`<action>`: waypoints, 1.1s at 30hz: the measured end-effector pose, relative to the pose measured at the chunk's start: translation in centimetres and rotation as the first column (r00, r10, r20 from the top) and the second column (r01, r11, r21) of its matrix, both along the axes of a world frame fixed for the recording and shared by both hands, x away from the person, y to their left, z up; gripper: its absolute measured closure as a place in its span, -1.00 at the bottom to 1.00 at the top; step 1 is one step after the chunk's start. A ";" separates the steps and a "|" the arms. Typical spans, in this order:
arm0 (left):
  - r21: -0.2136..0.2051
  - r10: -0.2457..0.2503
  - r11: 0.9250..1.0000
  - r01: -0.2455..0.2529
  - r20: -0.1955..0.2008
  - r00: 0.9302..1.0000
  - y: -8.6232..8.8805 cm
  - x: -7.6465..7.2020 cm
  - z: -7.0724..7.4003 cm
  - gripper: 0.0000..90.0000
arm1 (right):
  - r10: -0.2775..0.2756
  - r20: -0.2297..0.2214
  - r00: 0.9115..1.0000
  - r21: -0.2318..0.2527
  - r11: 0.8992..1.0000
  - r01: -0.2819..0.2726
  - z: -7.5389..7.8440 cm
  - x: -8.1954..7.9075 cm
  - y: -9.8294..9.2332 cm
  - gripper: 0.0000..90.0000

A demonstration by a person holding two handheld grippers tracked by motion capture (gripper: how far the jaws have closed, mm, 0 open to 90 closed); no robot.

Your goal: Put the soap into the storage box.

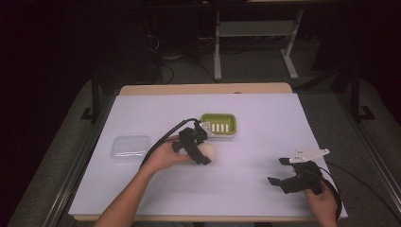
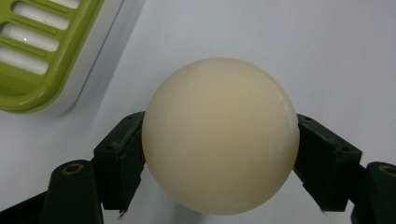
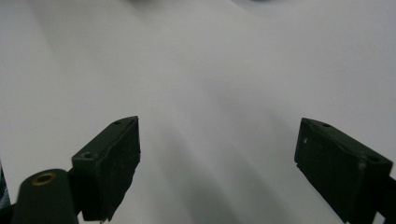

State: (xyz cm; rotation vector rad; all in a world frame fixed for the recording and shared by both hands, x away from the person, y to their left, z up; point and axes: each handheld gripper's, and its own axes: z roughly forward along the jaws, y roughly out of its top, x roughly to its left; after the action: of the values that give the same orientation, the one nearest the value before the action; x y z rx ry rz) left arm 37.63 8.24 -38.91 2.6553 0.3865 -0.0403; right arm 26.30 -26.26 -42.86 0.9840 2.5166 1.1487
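Smooth cream ball (image 2: 220,135) beside green dish (image 2: 44,51)

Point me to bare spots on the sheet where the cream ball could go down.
Free: the wide stretch between the left gripper holding the cream ball and the right gripper; the far strip behind the green soap dish; the near left corner in front of the clear lid. Crowded: around dish, ball and left hand.

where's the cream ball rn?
In the high view the cream ball sits left of centre, clamped in the left gripper, just in front of the green soap dish.
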 end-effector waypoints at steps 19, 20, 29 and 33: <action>-0.026 0.003 1.000 -0.003 -0.002 1.000 -0.7 2.8 1.3 -0.46 | -0.001 -0.001 1.000 -0.009 1.000 0.001 0.0 0.2 0.1 -0.70; -0.030 0.004 1.000 -0.004 -0.004 1.000 -0.8 3.0 1.3 -0.46 | -0.004 -0.003 1.000 -0.008 1.000 0.003 0.0 0.2 0.1 -0.70; -0.029 -0.008 1.000 0.008 -0.001 1.000 -1.4 4.5 2.1 -0.46 | -0.001 0.001 1.000 -0.021 1.000 0.001 0.0 0.2 0.3 -0.70; -0.037 -0.007 0.999 0.007 0.004 1.000 -1.7 5.2 2.8 -0.46 | 0.010 0.007 1.000 -0.030 1.000 -0.010 0.0 0.2 0.4 -0.70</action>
State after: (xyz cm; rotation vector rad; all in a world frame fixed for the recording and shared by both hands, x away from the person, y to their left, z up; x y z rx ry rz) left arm 42.80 6.49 -36.14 2.6199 0.3714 -0.0447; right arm 26.54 -25.90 -42.84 0.9599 2.5281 1.1122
